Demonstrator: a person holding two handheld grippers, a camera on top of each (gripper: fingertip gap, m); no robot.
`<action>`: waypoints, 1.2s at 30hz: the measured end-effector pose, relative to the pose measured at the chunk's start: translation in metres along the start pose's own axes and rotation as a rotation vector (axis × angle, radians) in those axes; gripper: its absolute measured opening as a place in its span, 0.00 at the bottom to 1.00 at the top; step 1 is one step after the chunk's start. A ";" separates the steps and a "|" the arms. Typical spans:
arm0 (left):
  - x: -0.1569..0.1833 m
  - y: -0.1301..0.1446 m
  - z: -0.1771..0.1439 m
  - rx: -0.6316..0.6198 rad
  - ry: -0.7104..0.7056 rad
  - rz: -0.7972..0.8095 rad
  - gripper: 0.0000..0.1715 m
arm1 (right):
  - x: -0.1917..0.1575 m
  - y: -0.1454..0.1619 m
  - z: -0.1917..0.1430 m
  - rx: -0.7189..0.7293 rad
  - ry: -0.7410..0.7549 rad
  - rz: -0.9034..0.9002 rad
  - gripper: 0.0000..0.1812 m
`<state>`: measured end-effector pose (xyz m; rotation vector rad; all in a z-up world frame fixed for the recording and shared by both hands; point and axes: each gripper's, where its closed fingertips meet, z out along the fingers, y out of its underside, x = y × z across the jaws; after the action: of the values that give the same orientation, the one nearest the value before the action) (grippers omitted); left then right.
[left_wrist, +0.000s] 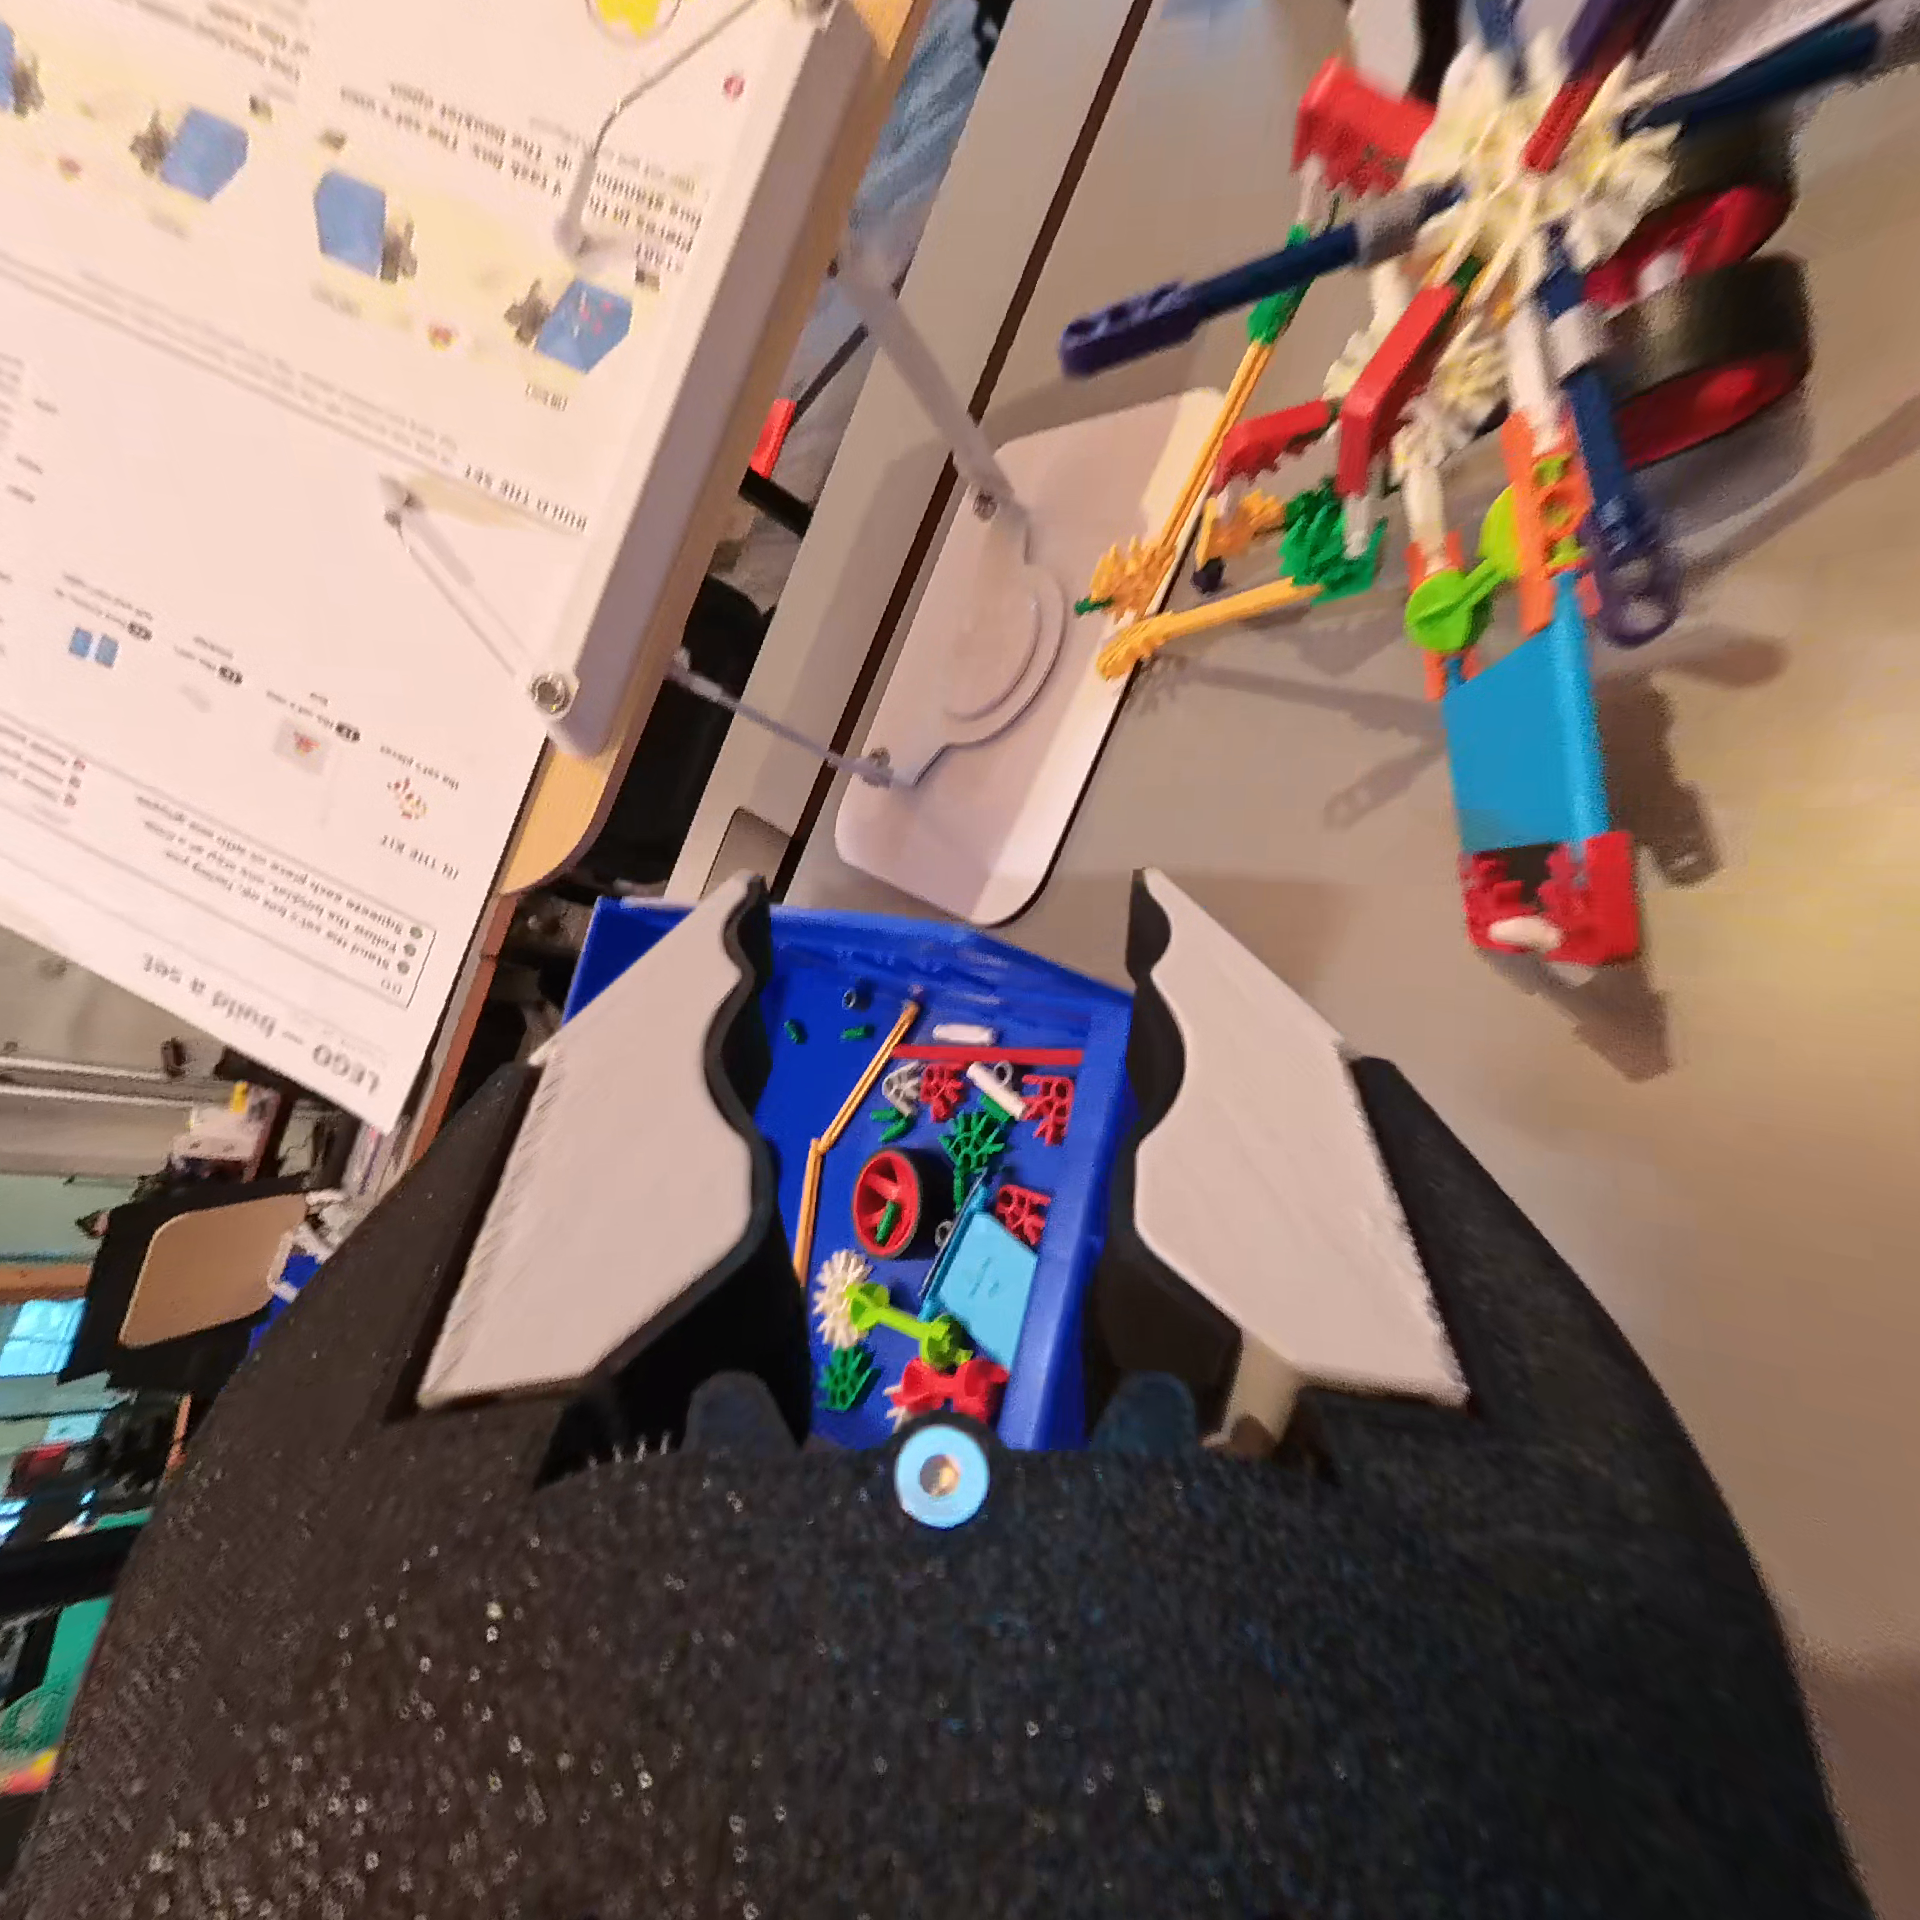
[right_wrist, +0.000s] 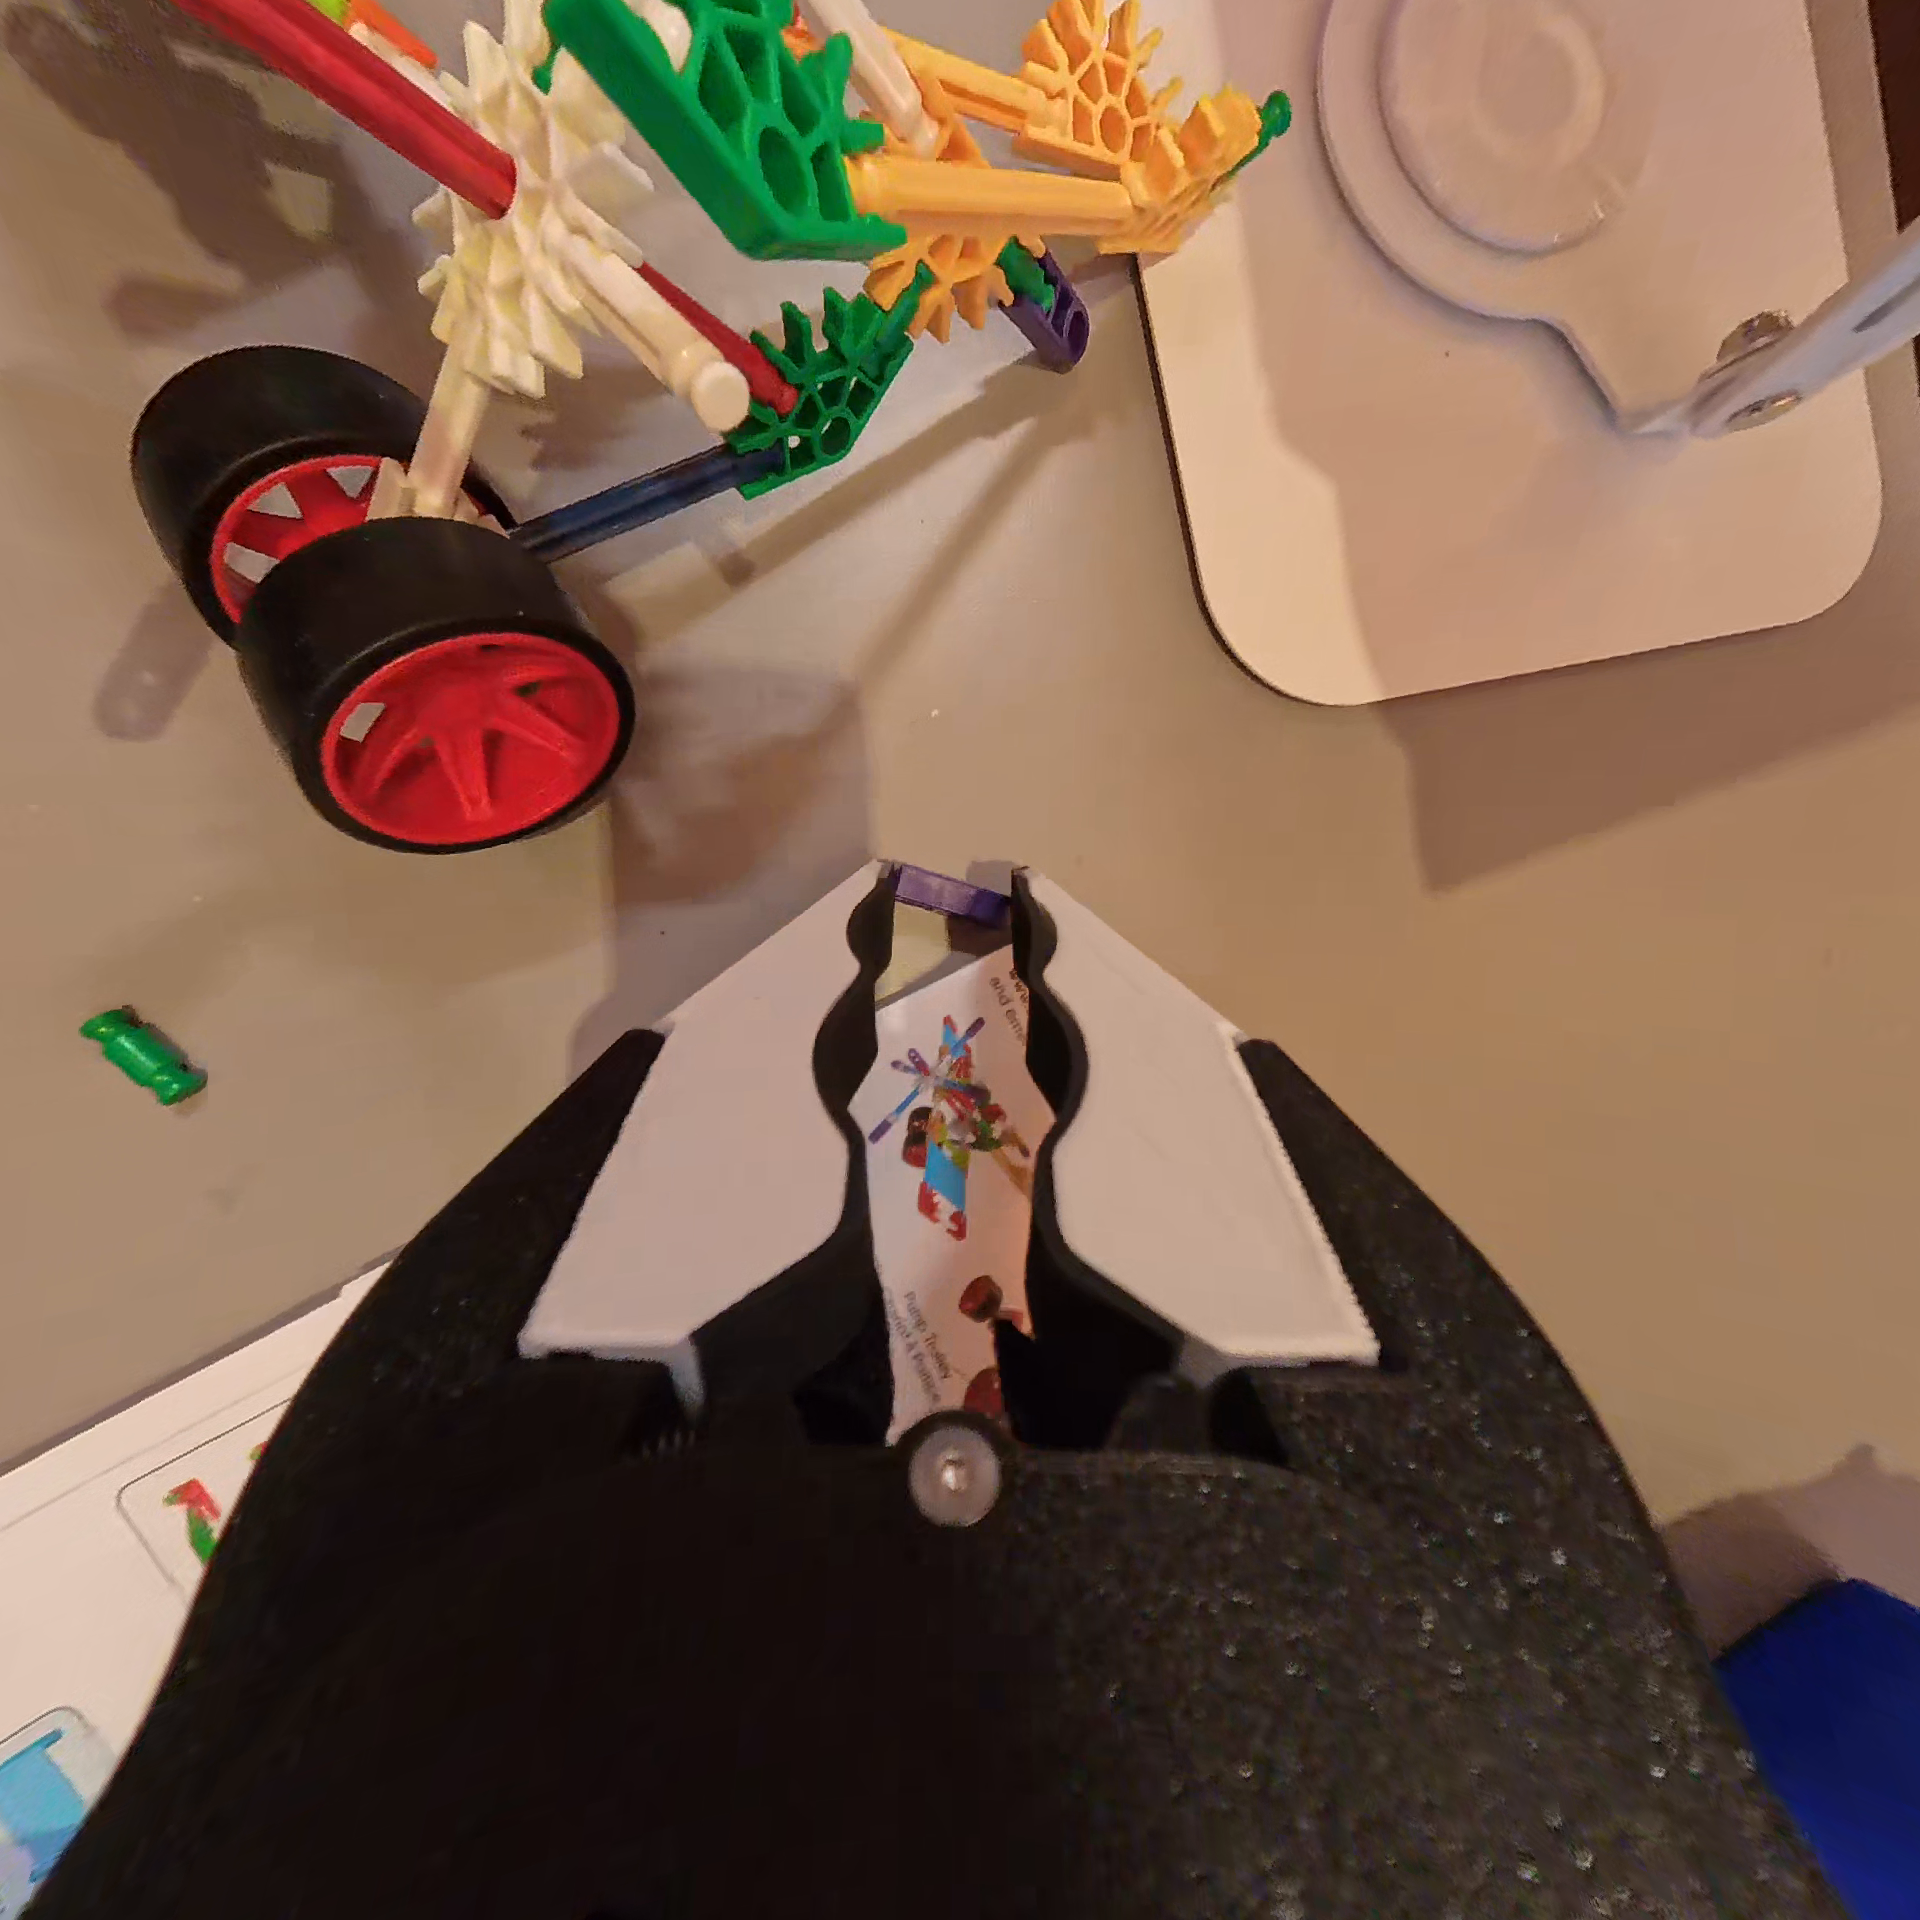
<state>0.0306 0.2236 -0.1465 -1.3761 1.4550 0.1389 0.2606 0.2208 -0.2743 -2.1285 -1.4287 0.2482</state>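
Small purple piece (right_wrist: 948, 891) pinched crosswise at my right gripper (right_wrist: 951, 883) tips, above the table (right_wrist: 1351, 1039). Toy model (right_wrist: 582, 260) lies far-left of it, well apart. My left gripper (left_wrist: 940, 935) spread wide, empty, over blue tray (left_wrist: 1101, 1143) of loose parts.

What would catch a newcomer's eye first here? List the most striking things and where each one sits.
First, the multicoloured rod-and-connector toy model with black, red-hubbed wheels, standing on the beige table beside a white stand base. Next, the blue plastic bin of loose building pieces, seen between the open left gripper. Last, the right gripper, shut on a small purple plastic piece above a printed leaflet.
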 end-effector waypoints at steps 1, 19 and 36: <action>0.005 -0.007 0.000 0.019 0.010 0.001 0.38 | -0.001 0.001 -0.002 0.006 0.006 0.016 0.11; 0.133 -0.123 -0.010 0.272 0.193 0.013 0.32 | -0.098 -0.065 -0.105 0.419 -0.074 0.113 0.00; 0.112 -0.140 -0.021 0.435 0.309 -0.411 0.04 | -0.110 -0.097 -0.143 0.620 0.066 0.158 0.11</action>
<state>0.1533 0.0915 -0.1418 -1.3335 1.3122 -0.6422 0.2016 0.1001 -0.1204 -1.7101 -0.9757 0.5911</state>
